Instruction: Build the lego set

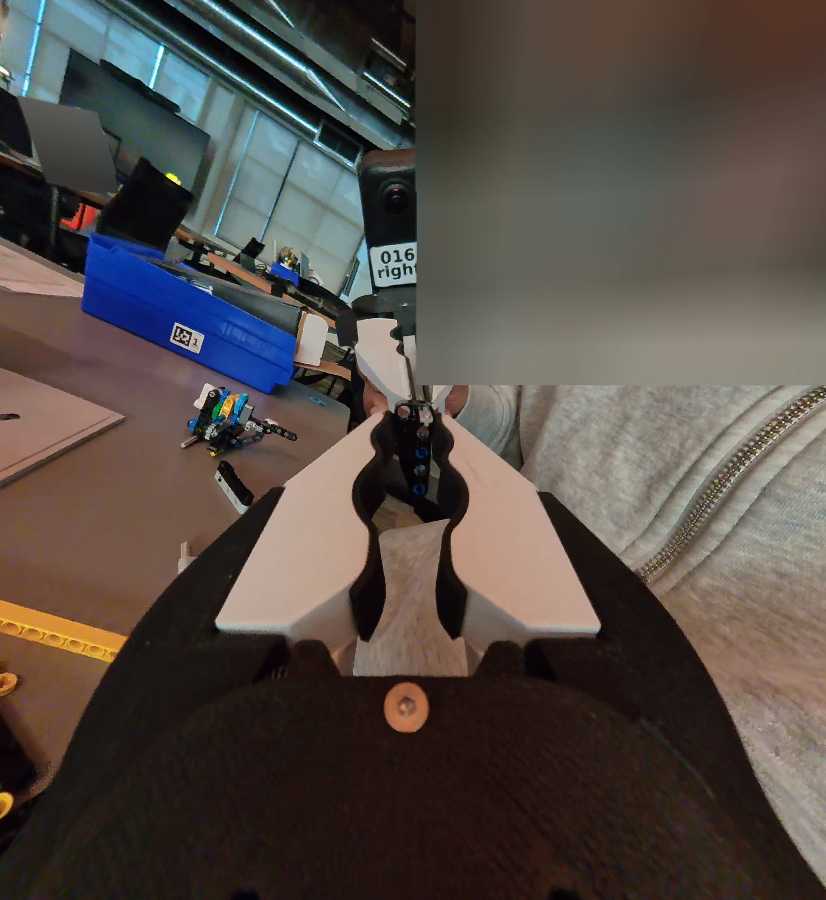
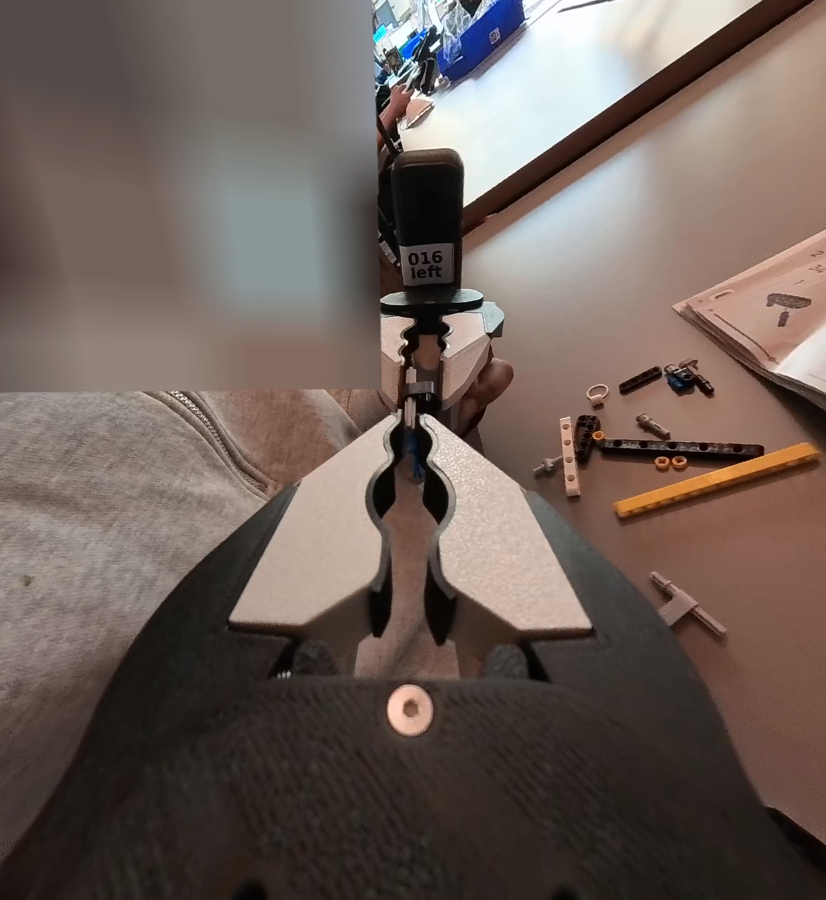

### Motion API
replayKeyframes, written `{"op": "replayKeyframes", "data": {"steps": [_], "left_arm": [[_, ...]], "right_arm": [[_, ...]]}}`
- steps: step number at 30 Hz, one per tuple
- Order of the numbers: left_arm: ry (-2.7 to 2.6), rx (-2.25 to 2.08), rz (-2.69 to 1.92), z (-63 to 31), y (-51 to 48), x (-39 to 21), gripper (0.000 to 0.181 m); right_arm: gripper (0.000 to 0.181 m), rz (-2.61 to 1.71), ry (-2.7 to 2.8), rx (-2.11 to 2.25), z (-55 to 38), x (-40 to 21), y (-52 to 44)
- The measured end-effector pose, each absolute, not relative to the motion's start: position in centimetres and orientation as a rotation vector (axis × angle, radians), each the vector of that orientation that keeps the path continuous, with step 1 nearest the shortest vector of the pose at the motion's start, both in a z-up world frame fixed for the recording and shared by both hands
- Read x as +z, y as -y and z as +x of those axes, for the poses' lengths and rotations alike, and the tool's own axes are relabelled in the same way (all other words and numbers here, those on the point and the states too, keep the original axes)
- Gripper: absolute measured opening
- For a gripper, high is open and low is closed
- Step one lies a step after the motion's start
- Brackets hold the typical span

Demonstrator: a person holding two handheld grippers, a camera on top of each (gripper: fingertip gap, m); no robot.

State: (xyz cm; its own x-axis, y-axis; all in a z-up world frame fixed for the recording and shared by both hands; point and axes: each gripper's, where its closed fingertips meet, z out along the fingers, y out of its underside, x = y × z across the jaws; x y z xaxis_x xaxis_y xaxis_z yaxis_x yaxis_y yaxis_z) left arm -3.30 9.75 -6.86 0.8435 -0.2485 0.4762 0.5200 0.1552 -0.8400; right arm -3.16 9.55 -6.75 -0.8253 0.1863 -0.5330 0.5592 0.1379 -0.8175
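Item: black beam (image 1: 413, 455), stiff, light, small; probably best gripped across its flat sides. Left gripper (image 1: 413, 414) is pinching its end, held in the air. Right gripper (image 2: 410, 421) is closing on a white pin (image 2: 409, 411), meeting tip to tip.

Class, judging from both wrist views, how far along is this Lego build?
Done: one small multicoloured sub-assembly sits on the table. In hand: the left gripper clamps a black beam with blue pins, meeting the right gripper. Left: the yellow beam, long black beam and loose pins remain unattached.
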Motion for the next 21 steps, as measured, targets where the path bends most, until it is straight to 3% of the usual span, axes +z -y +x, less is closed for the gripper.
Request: {"op": "replayKeyframes", "data": {"steps": [21], "left_arm": [[0.225, -0.577, -1.279, -2.7, -10.31, -6.47, 0.011]], "right_arm": [[0.003, 0.688, -2.114, -1.772, -2.4, -6.48, -10.35]]}}
